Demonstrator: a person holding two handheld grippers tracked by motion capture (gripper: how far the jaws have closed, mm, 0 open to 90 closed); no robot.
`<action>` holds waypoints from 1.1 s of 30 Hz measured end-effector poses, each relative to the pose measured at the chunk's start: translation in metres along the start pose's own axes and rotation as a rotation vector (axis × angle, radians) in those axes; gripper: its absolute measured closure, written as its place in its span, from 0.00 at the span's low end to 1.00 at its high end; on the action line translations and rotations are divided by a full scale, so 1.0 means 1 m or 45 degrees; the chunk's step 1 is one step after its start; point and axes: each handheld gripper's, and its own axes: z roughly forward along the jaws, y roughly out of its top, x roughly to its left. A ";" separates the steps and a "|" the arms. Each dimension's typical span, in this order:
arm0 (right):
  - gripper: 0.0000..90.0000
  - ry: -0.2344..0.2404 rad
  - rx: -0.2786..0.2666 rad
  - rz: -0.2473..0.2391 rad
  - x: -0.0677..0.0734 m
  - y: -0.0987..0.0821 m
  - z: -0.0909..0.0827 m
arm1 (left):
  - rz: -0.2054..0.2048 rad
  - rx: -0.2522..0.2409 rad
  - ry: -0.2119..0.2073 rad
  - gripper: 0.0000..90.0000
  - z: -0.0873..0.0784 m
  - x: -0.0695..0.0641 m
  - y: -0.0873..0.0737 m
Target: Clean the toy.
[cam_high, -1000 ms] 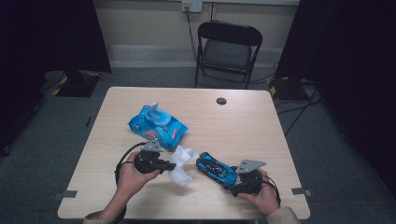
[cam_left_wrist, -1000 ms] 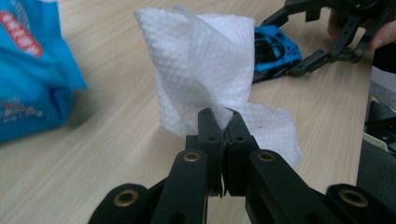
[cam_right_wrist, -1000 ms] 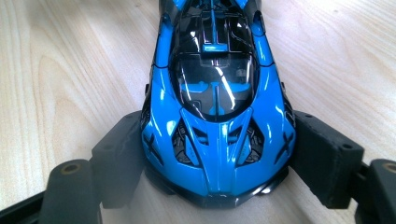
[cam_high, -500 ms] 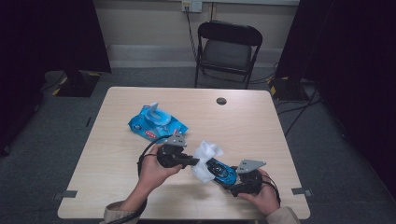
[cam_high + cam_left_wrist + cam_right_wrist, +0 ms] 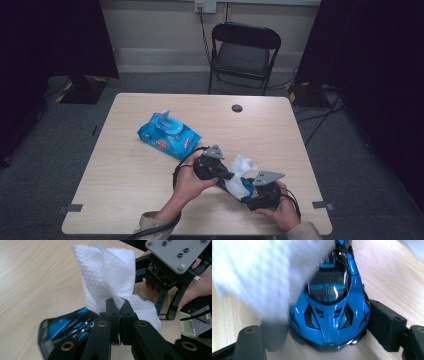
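A person sits at a light wooden table (image 5: 130,190) holding a gripper in each hand. The right gripper (image 5: 327,340) has its two black jaws clamped on either side of a shiny blue toy car (image 5: 329,312), which rests on the table near the front edge, toward the right side. In the right gripper view the car's nose points toward the camera, and a blurred white sheet covers part of its left side. The left gripper (image 5: 119,306) has its jaws pressed together on a white textured wipe (image 5: 110,275), pinching a bunched fold of it; the wipe stands up above the jaws and drapes over the car. In the high view the two grippers sit close together, with the wipe between them. Farther back on the table, to the left, lies a blue packet of wipes (image 5: 169,134) with its lid flipped up.
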 end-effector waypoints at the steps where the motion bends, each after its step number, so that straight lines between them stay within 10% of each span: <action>1: 0.26 0.000 0.000 0.001 0.000 0.000 0.000 | 0.000 0.000 0.000 0.98 0.000 0.000 0.000; 18: 0.27 0.000 -0.002 -0.001 0.000 0.000 0.000 | 0.131 0.192 -0.009 0.98 0.058 -0.018 -0.007; 33: 0.28 0.003 -0.005 0.000 0.000 0.000 0.000 | 0.139 0.174 0.027 0.98 0.051 -0.012 -0.007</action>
